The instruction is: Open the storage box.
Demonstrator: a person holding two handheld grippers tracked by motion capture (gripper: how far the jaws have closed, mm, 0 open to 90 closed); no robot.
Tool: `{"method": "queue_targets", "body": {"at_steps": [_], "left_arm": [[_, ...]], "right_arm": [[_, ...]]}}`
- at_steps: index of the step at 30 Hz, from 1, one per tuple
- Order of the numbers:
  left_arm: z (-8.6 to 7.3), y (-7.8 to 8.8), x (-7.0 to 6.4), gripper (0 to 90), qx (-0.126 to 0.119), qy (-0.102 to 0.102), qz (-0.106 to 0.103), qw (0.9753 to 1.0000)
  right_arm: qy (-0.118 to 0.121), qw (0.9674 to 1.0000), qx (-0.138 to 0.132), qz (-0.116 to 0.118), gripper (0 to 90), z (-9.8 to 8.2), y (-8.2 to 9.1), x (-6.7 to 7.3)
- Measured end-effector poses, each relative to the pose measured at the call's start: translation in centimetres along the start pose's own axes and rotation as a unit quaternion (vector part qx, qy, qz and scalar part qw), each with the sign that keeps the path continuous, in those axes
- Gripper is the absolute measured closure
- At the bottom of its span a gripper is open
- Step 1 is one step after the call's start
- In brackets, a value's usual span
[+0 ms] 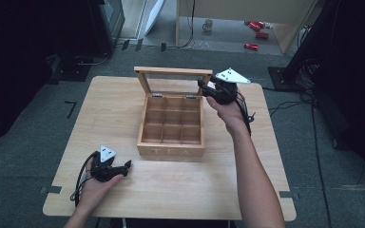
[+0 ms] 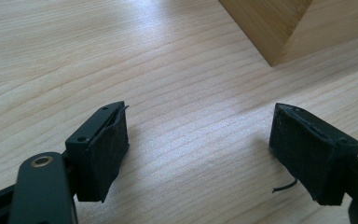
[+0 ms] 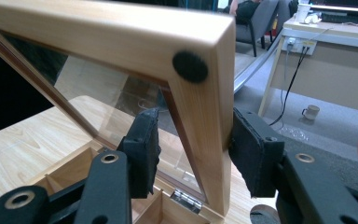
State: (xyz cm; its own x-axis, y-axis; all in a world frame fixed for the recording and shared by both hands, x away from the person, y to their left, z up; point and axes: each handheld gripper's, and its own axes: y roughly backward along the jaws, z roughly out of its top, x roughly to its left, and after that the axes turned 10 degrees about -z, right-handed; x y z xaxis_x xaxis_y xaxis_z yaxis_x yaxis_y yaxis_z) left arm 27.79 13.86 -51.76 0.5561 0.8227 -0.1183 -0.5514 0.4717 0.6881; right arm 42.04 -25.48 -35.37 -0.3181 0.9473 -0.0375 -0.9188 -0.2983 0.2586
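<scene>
Surface: pale wood surface (image 1: 123, 114), mid-frame, on grey floor; dark room.
Room: mug (image 1: 208, 24) and three red cans (image 1: 256, 32) on the floor at top.
Container: wooden tea box (image 1: 171, 127) at centre, nine compartments, all bare.
Lid: glass-paned lid (image 1: 173, 72) upright.
Right tongs (image 3: 193, 154): around the lid's side rail; outer pad touching.
Left tongs (image 2: 198, 149): gaping wide, lower left, holding nothing.

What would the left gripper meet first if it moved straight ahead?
Probably the tea box: its near corner lies ahead of the open left gripper, slightly off-centre, with bare table between.
</scene>
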Motion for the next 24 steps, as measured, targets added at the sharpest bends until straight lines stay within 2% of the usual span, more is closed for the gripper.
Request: {"method": "queue_targets", "body": {"at_steps": [7,14,18,24], "left_arm": [[0.0,0.0,0.0,20.3,-0.001,0.001,0.000,1.0000],[0.0,0.0,0.0,20.3,-0.001,0.001,-0.001,1.0000],[0.0,0.0,0.0,20.3,-0.001,0.001,-0.001,1.0000],[0.0,0.0,0.1,20.3,-0.001,0.002,-0.002,1.0000]], "right_arm": [[0.002,0.9998,0.017,-0.014,54.5,-0.2,-1.8,-0.2],[-0.011,0.9994,0.025,-0.020,54.5,-0.9,-3.3,-0.5],[-0.026,0.9992,0.028,-0.014,54.6,-1.2,-3.9,-0.9],[-0.020,0.9979,0.058,-0.018,54.8,-2.6,-5.7,-1.2]]}}
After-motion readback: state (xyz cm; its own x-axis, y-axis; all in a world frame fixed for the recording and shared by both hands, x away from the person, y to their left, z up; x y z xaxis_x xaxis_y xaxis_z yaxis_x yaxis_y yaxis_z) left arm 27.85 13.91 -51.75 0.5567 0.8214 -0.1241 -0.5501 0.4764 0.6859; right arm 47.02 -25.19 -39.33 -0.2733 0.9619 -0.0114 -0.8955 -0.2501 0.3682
